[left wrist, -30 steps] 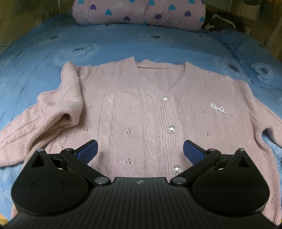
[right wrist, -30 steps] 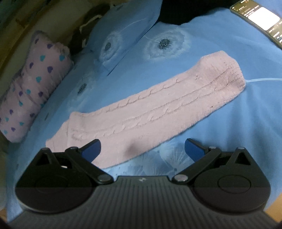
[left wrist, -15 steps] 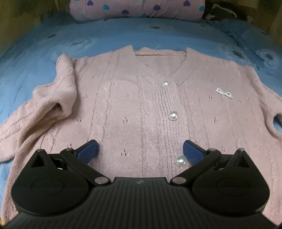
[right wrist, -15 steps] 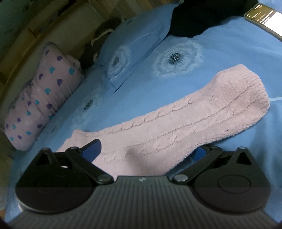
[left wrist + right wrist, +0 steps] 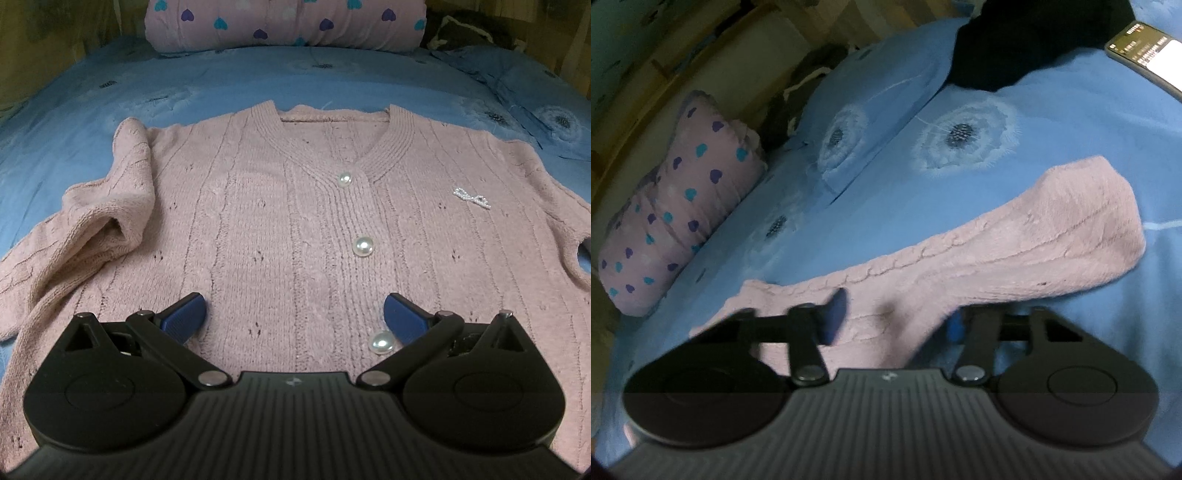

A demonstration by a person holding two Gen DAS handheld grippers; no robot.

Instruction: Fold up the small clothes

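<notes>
A pink knit cardigan (image 5: 258,221) with pearl buttons lies face up on the blue bedspread (image 5: 184,92). Its left sleeve (image 5: 96,229) is bunched beside the body. My left gripper (image 5: 293,317) is open and empty, low over the cardigan's lower front. In the right wrist view the cardigan's other sleeve (image 5: 1015,251) stretches out flat to the right. My right gripper (image 5: 897,317) straddles the sleeve near the shoulder end with its jaws partly closed around the fabric; the frame is blurred and a firm grip is not clear.
A pink pillow with hearts (image 5: 288,22) lies at the head of the bed and also shows in the right wrist view (image 5: 679,221). A blue pillow (image 5: 871,99), a dark garment (image 5: 1027,44) and a phone (image 5: 1145,51) lie beyond the sleeve.
My left gripper has moved forward and lower over the cardigan. My right gripper has moved onto the sleeve and its jaws have narrowed around it.
</notes>
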